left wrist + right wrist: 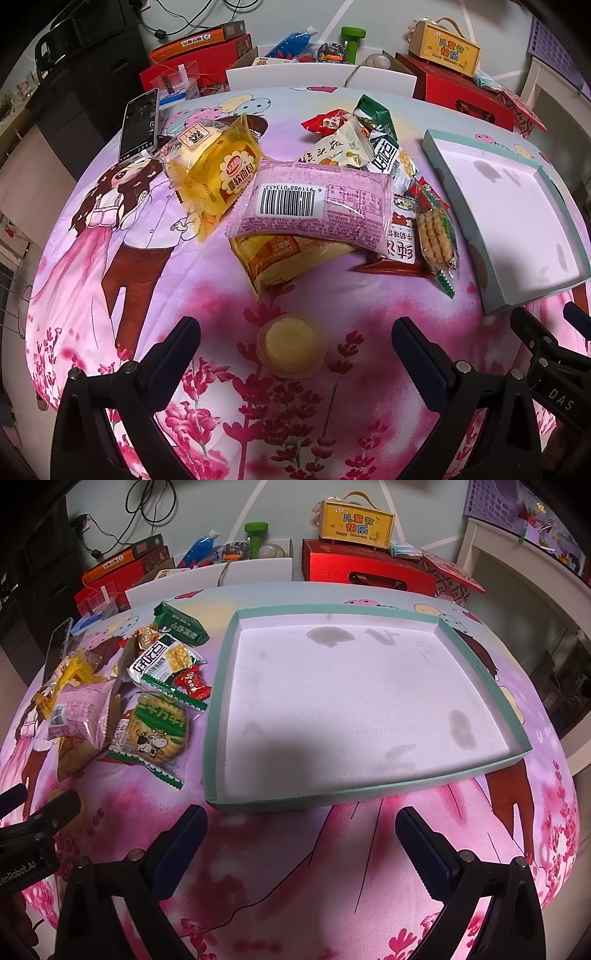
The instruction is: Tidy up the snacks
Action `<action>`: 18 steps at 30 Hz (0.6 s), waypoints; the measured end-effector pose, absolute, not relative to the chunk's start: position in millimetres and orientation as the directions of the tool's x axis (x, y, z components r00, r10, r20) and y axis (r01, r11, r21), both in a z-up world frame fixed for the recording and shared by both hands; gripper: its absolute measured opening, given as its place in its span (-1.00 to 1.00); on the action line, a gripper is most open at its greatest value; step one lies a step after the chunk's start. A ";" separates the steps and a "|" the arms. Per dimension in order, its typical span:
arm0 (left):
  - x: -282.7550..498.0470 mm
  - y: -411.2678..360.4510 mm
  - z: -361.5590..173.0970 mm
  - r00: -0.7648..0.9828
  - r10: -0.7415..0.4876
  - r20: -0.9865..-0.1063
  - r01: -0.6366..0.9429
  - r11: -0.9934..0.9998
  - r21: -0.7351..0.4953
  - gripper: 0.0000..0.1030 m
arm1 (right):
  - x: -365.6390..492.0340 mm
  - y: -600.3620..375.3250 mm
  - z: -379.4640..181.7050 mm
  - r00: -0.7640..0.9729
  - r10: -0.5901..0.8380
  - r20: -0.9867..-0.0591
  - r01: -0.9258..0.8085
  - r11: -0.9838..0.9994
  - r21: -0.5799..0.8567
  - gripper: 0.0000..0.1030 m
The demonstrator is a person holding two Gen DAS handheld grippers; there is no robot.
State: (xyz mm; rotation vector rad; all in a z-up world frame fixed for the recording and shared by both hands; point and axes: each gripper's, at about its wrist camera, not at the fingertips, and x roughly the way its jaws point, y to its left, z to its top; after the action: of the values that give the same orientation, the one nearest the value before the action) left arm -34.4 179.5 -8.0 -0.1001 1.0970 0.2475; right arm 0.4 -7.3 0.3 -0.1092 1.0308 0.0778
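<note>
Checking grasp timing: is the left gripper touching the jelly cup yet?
Apart. In the left wrist view the jelly cup sits between the open left gripper fingers, with cloth showing on both sides.

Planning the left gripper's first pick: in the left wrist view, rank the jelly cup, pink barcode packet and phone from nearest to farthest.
1. Jelly cup: just ahead of the left gripper, between its open fingers.
2. Pink barcode packet: mid-table, atop the snack pile.
3. Phone: far left, near the table's back edge.

A home room: cartoon-print tablecloth (110,258), gift boxes (364,568), cables and storage basket (491,498) behind
</note>
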 end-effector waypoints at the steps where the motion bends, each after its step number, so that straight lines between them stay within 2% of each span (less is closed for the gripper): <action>1: -34.4 179.6 -7.9 0.432 0.149 -0.890 -0.248 0.968 0.042 1.00 | 0.3 -7.6 0.2 0.512 0.013 -0.859 -0.116 0.992 -0.054 1.00; 18: -34.8 178.6 -7.2 0.435 0.143 -0.889 -0.240 0.970 0.039 1.00 | 0.5 -7.6 0.3 0.511 0.014 -0.859 -0.116 0.992 -0.053 1.00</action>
State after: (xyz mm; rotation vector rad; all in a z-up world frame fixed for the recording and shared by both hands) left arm -34.8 178.6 -7.2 -0.0985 1.0956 0.2392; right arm 0.5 -7.6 0.3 -0.1081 1.0317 0.0784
